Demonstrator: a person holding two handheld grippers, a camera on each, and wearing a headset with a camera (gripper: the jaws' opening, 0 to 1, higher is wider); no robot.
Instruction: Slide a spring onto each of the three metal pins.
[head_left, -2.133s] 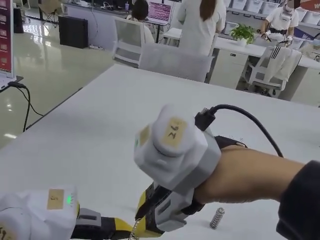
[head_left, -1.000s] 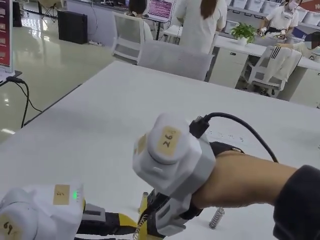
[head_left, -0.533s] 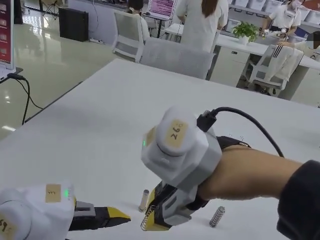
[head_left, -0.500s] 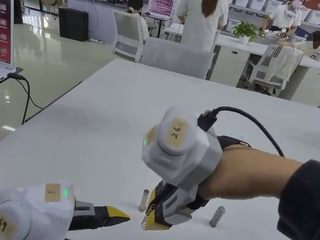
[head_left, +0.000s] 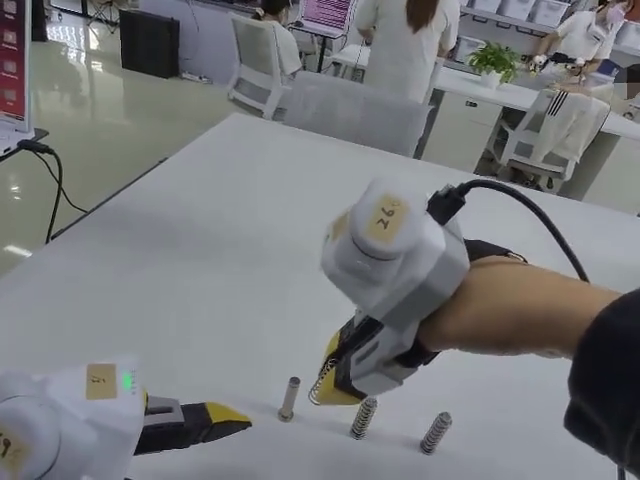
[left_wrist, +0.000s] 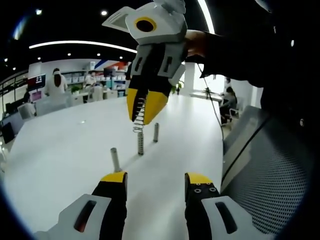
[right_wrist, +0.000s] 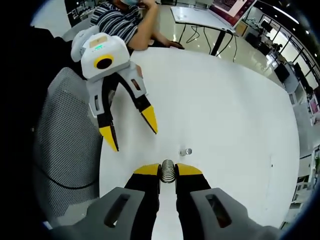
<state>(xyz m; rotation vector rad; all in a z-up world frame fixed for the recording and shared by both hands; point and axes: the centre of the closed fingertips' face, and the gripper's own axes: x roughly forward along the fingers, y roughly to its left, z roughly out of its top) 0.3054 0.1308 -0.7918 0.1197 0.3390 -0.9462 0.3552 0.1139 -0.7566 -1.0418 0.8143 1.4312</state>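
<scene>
My right gripper (head_left: 335, 380) hangs over the white table (head_left: 200, 260), shut on a small metal spring (head_left: 322, 382) that dangles from its yellow tips. Looking along its jaws, the spring (right_wrist: 168, 171) sits pinched between them, above a bare metal pin (right_wrist: 186, 151). That pin (head_left: 289, 398) stands just left of the held spring. To its right two more springs (head_left: 364, 418) (head_left: 435, 432) stand upright. My left gripper (head_left: 225, 422) lies low at the left, open and holding nothing. From it I see the pin (left_wrist: 115, 160) and the held spring (left_wrist: 138, 114) ahead.
A black cable (head_left: 530, 215) runs from the right gripper along the person's forearm. A grey mesh chair (right_wrist: 65, 130) stands at the near edge of the table. Chairs, desks and people (head_left: 405, 40) are far behind the table.
The right gripper has risen and gone right with the spring, uncovering an upright spring beneath it. The left gripper has drawn back to the left, away from the right one.
</scene>
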